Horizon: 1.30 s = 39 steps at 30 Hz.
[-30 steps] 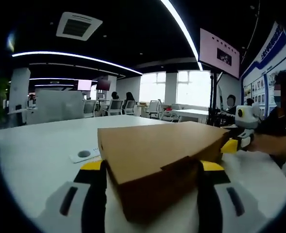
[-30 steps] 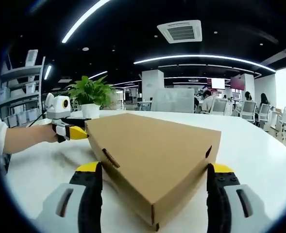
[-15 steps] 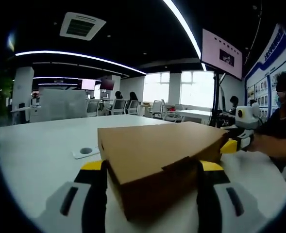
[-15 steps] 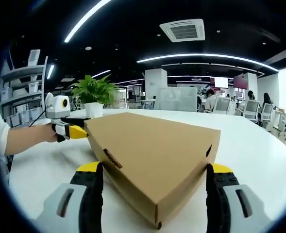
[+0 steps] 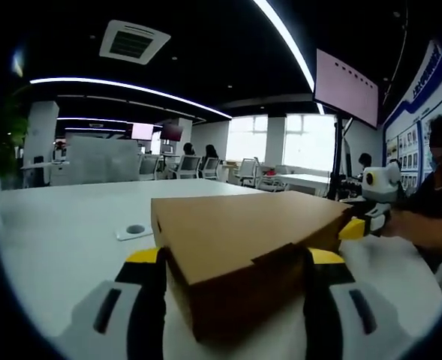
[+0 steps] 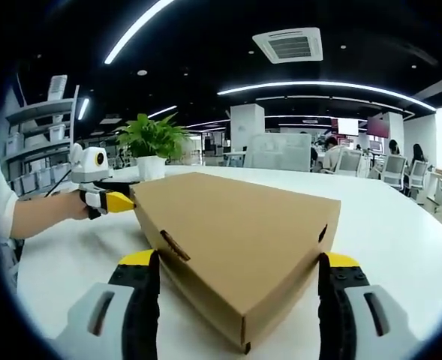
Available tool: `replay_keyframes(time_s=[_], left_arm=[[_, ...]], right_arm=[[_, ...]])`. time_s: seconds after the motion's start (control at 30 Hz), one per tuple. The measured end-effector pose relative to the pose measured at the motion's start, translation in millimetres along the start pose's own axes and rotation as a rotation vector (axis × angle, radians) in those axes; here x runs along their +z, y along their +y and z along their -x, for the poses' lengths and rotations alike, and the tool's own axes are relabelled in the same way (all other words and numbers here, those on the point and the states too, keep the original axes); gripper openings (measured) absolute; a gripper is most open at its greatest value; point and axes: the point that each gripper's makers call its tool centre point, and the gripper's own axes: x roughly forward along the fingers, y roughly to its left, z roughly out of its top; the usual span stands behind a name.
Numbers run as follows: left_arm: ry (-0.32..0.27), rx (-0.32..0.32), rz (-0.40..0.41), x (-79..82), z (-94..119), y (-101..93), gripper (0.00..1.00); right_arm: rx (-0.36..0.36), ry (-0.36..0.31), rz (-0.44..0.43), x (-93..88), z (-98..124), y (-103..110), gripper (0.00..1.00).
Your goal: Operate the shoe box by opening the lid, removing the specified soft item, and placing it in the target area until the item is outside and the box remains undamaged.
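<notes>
A closed brown cardboard shoe box (image 5: 243,225) has its lid on, over the white table (image 5: 55,232). My left gripper (image 5: 236,256) is shut on one corner of it, yellow-tipped jaws pressed to both sides. At the opposite end my right gripper (image 6: 239,260) is shut on another corner of the shoe box (image 6: 236,217). The right gripper's yellow tip (image 5: 356,227) meets the box's far end in the left gripper view. In the right gripper view the left gripper (image 6: 109,201) touches the far left corner. What is inside the box is hidden.
A small white flat device (image 5: 134,230) lies on the table beyond the box. A potted plant (image 6: 150,144) stands at the table's far side, with shelves (image 6: 40,142) behind. A person's forearm (image 6: 33,214) holds the left gripper. Office chairs and seated people are far back.
Both views have shifted slightly with the hands. The box keeps the same place between both pairs of jaws, lid still shut.
</notes>
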Motion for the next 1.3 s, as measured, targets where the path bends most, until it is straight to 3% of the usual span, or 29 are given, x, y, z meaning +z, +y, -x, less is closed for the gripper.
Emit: replay_keyframes(time_s=[1.3], left_arm=[[0.001, 0.057, 0.006, -4.0, 19.9, -13.4, 0.76]], right_arm=[[0.027, -0.001, 0.009, -1.7, 11.8, 13.5, 0.87]])
